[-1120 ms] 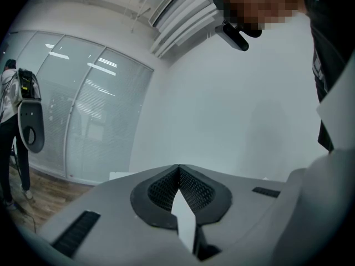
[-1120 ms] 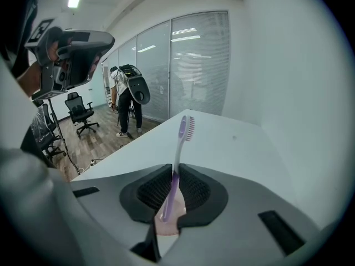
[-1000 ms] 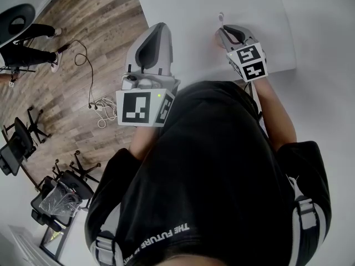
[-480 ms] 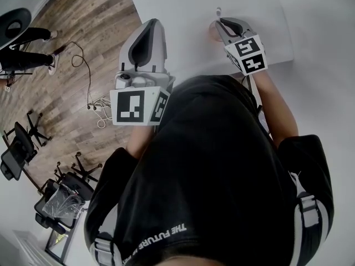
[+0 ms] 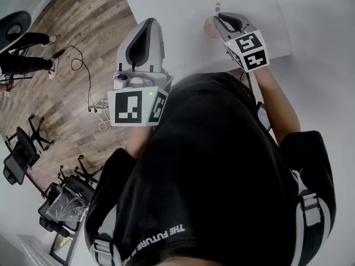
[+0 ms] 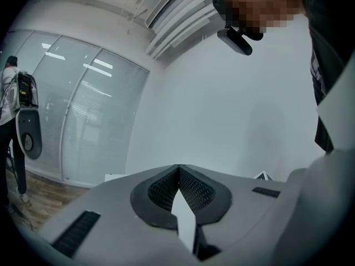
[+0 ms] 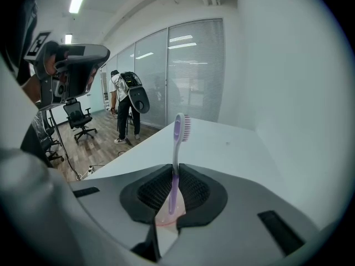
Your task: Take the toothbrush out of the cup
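A purple toothbrush [image 7: 177, 140] with a pink-and-white head stands upright out of a pale pink cup [image 7: 165, 221] on the white table [image 7: 222, 143]. My right gripper [image 7: 173, 177] is shut on the toothbrush handle, right above the cup's mouth. In the head view the right gripper [image 5: 221, 20] sits at the top, over the cup [image 5: 209, 30], with the toothbrush [image 5: 217, 7] head poking past it. My left gripper [image 5: 147, 25] hovers over the table's left edge; in its own view the left gripper [image 6: 178, 168] is shut with nothing in it and faces a bare wall.
The white table [image 5: 183, 10] ends in a slanted left edge with wooden floor [image 5: 72, 49] below. Cables [image 5: 97, 101] and office chairs [image 5: 22, 148] are on the floor. A person with a backpack [image 7: 126, 107] stands by the glass wall. The holder's black shirt [image 5: 222, 170] fills the lower head view.
Both grippers have drifted slightly toward the top of the head view. The right gripper stays shut on the toothbrush over the cup; the left stays shut and empty.
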The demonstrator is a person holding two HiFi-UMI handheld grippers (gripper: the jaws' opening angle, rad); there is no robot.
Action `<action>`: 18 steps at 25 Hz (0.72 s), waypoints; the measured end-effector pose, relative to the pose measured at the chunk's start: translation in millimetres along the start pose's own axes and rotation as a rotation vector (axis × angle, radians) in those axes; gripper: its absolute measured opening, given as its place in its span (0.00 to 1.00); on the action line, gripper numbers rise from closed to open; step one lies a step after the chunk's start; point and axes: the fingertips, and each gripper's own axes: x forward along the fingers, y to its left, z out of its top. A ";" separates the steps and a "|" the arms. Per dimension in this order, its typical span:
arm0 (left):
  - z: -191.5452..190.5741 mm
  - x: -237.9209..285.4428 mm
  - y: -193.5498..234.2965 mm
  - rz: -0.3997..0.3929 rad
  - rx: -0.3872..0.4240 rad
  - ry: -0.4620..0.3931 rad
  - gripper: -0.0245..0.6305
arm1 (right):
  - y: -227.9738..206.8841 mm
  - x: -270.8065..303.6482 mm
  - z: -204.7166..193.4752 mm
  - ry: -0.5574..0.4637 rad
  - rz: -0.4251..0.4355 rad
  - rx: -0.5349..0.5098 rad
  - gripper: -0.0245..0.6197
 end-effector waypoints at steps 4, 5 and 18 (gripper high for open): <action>-2.7 2.0 -2.2 -0.004 0.002 0.002 0.07 | -3.7 -3.3 5.2 -0.024 0.000 0.003 0.11; -3.1 2.2 -3.1 -0.006 0.003 0.002 0.07 | -4.1 -4.7 6.7 -0.029 0.002 0.004 0.11; -1.2 1.6 -14.6 -0.017 0.008 0.005 0.07 | -9.6 -28.2 29.3 -0.087 0.004 -0.009 0.11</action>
